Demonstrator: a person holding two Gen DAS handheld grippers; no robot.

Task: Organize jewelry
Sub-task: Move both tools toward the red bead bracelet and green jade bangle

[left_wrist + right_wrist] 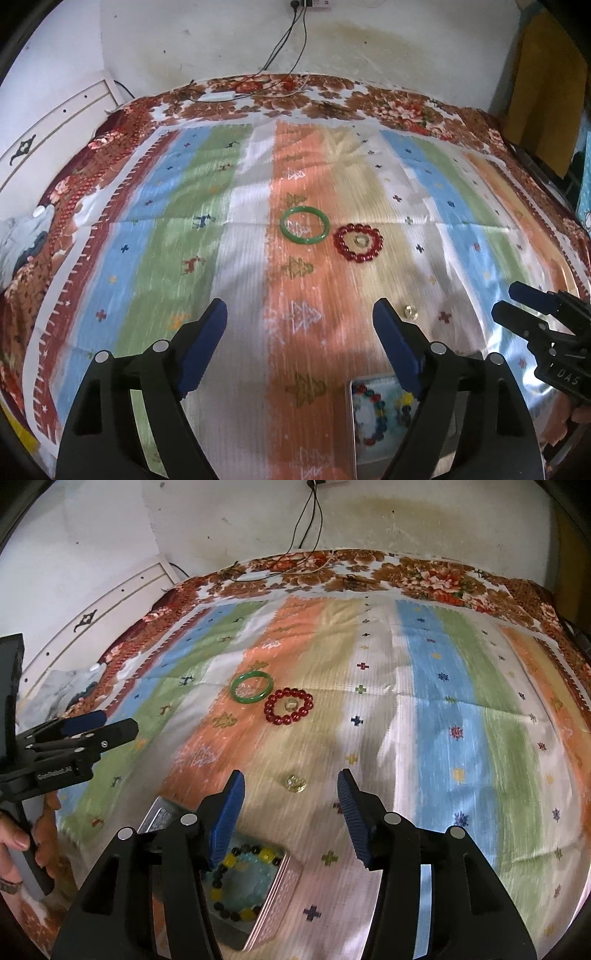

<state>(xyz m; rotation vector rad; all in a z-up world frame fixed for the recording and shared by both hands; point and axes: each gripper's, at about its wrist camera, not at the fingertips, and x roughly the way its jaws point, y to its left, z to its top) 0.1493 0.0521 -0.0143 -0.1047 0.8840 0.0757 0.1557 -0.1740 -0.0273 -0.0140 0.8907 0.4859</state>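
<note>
On the striped cloth lie a green bangle (304, 225) (252, 688) and, just right of it, a red bead bracelet (358, 243) (289, 706) with a small pale ring inside its loop. A small yellowish ring (410, 312) (293, 783) lies nearer. An open tin box (352, 424) (277, 901) holds bead bracelets. My left gripper (300, 308) (118, 720) stands wide open over bare cloth, short of the bangle. My right gripper (291, 777) (508, 299) is open with nothing between its pads. The yellowish ring shows between its fingertips, resting on the cloth.
The cloth covers a bed with a floral blanket (258, 96) at the far edge, where cables and a white charger (218, 96) lie. A white wall stands behind. Crumpled grey fabric (62, 694) sits at the bed's left side. A person's hand (11, 838) grips the left tool's handle.
</note>
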